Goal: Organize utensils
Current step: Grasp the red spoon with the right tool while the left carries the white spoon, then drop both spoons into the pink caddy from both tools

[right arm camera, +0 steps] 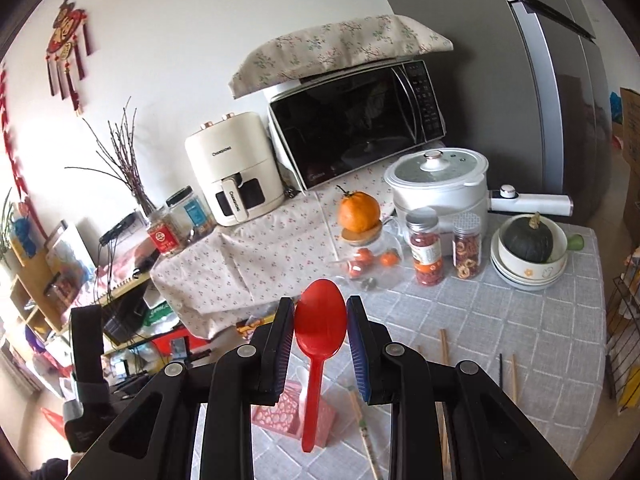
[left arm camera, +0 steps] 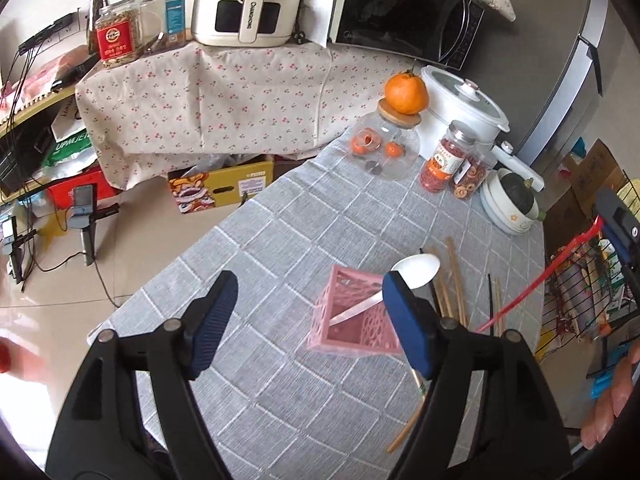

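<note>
A pink lattice holder (left arm camera: 352,320) stands on the grey checked tablecloth (left arm camera: 280,232). A white spoon (left arm camera: 418,270) leans in it, bowl up and to the right. My left gripper (left arm camera: 310,280) is open just before the holder, nothing pressed between its pads; its right finger (left arm camera: 404,312) hides part of the spoon's handle. Several wooden chopsticks (left arm camera: 452,288) lie beyond the holder. My right gripper (right arm camera: 320,304) is shut on the bowl of a red spoon (right arm camera: 320,324), handle hanging down above the holder (right arm camera: 280,412). In the left wrist view this gripper (left arm camera: 604,220) and red spoon (left arm camera: 532,288) show at the right.
At the table's far end stand a glass jar (right arm camera: 372,264) with an orange on its lid, two spice jars (right arm camera: 428,252), stacked bowls (right arm camera: 528,268) holding a dark squash, and a white pot (right arm camera: 440,184). A wire rack (left arm camera: 588,288) stands right of the table. The table's left edge (left arm camera: 168,264) drops to the floor.
</note>
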{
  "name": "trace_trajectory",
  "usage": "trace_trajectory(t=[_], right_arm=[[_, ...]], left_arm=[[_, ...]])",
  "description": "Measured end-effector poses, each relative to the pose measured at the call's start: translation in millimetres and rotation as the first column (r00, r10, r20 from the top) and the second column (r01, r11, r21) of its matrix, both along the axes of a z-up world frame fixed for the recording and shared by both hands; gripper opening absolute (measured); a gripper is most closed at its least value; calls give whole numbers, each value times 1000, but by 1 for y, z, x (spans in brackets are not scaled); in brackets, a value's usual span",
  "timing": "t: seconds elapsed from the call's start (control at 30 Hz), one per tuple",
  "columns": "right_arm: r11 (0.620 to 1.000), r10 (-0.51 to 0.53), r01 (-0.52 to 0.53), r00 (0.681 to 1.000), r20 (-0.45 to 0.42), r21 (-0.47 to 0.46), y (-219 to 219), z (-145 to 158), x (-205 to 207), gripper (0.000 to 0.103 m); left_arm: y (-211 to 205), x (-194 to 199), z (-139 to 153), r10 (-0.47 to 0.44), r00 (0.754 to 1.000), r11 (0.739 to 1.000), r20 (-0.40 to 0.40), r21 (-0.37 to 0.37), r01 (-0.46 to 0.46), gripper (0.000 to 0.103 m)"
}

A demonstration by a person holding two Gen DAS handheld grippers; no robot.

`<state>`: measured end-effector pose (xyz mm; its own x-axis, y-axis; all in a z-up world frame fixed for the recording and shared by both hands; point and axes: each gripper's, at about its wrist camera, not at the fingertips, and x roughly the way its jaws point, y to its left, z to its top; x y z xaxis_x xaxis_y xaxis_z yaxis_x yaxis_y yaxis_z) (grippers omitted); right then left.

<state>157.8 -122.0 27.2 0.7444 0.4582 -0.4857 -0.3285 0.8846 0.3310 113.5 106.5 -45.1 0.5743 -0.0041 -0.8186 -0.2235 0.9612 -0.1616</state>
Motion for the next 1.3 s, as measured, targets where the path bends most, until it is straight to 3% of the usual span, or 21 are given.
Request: trace_trajectory(t=[0.23, 0.53, 0.6, 0.7, 1.03, 1.3], right_arm=[[1000, -9, 9, 1000, 8, -18, 34, -31, 15, 27], [997, 0, -5, 998, -61, -74, 56, -71, 28, 28], [998, 11, -17, 996, -91, -63, 55, -73, 29, 38], [999, 18, -23, 994, -109, -45, 48, -69, 27, 45], [995, -59, 38, 966, -250, -88, -24, -51, 8, 57], [977, -176, 118, 916, -360, -177, -107, -69, -8, 64]], left_arm=[[21, -6, -23, 51, 994, 989, -101, -132, -65, 75], [13, 1, -26, 33, 993, 989, -112, -141, -49, 75], [10, 1, -26, 25, 993, 989, -114, -140, -40, 75], [6, 2, -26, 5, 992, 990, -124, -140, -22, 75], [-36, -4, -18, -107, 986, 983, -129, -162, 86, 76], [-97, -8, -21, -247, 958, 966, -143, -108, 233, 77]])
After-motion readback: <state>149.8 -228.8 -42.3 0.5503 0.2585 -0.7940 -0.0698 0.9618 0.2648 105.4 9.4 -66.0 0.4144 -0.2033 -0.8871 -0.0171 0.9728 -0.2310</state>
